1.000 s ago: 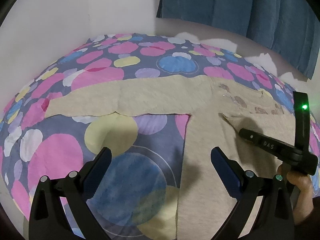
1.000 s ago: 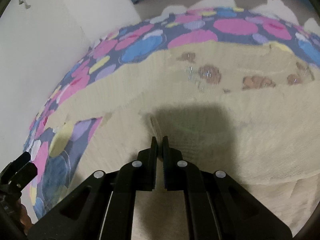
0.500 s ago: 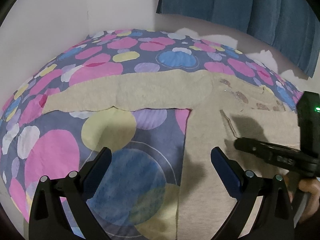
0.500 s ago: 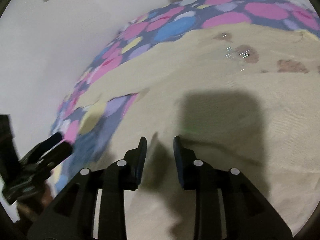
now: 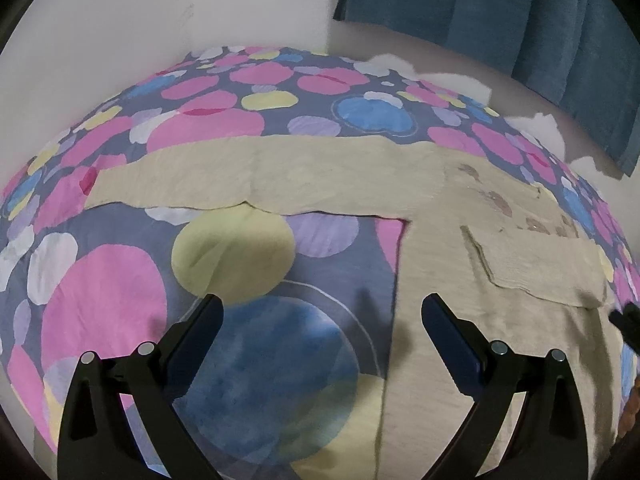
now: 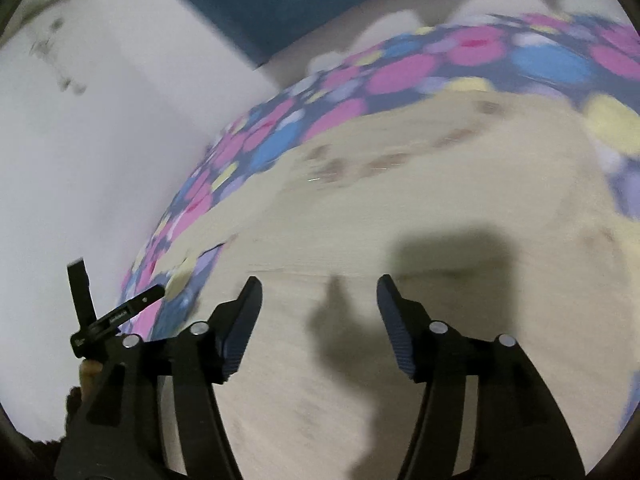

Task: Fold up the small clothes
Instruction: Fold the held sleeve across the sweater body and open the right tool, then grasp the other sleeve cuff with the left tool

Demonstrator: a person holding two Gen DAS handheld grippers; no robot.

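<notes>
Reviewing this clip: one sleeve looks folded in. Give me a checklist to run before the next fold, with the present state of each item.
1. Folded sleeve lies flat on the beige shirt: ok.
2. Right gripper free of cloth, jaws opening, nothing between them: ok.
3. Left gripper open and empty: ok.
4. Other sleeve spread out flat on the spotted bedsheet: ok.
5. Shirt hem straight: cannot tell, out of view.

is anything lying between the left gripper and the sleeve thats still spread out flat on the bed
Nothing visible does. The open left gripper hangs over bare dotted bedsheet, and only that sheet lies between it and the outstretched sleeve of the beige shirt.
</notes>
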